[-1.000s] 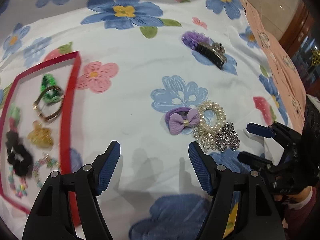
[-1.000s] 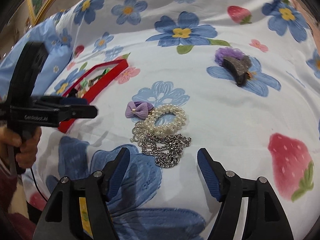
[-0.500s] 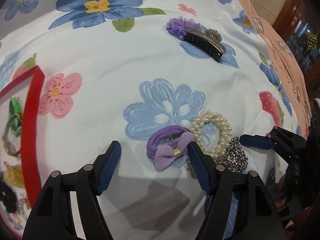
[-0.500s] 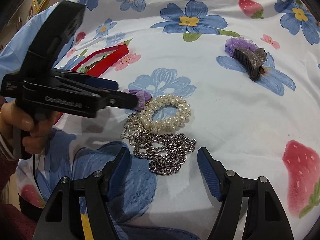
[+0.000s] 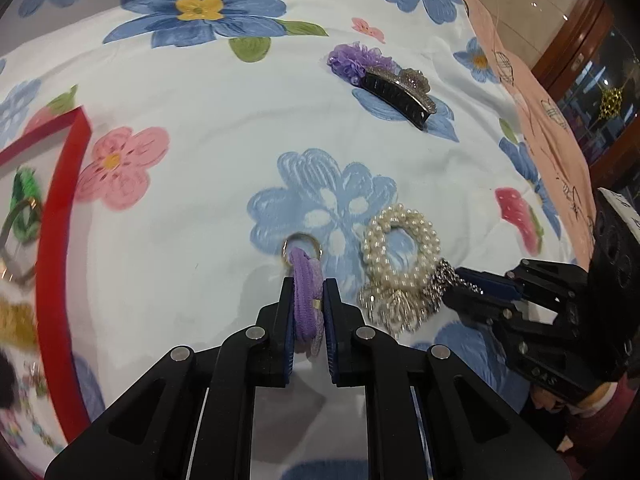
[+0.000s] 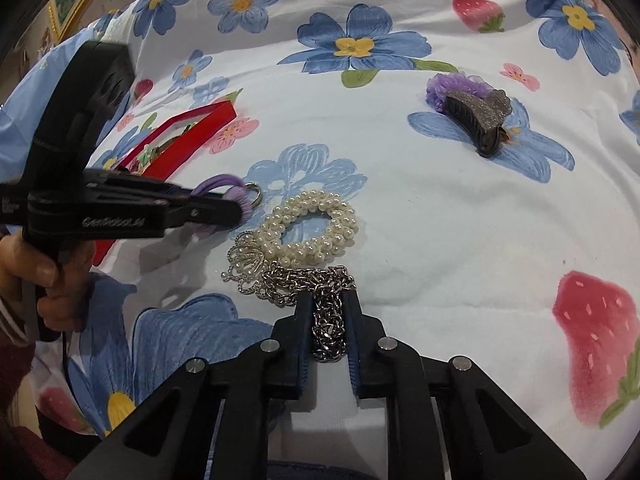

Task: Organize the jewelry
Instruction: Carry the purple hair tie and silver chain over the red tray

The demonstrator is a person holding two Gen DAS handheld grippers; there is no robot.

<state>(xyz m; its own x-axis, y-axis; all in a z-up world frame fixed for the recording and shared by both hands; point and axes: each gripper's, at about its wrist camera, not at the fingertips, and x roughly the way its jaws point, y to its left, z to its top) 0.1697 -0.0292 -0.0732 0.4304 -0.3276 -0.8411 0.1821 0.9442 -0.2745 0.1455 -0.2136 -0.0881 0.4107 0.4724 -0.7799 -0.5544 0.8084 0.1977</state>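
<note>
My left tool (image 5: 308, 308) is clenched on the purple elastic hair tie (image 5: 306, 280), its small gold ring (image 5: 302, 244) hanging off the front, over the white flowered bedspread (image 5: 224, 120). My right tool (image 6: 328, 320) is clamped on the silver link chain (image 6: 320, 284), which touches the white pearl bracelet (image 6: 308, 228). The red-rimmed tray (image 5: 56, 240) sits to my left, holding other pieces. A black glittery claw clip (image 6: 476, 120) lies well apart beside a purple ruffled scrunchie (image 6: 448, 86).
</note>
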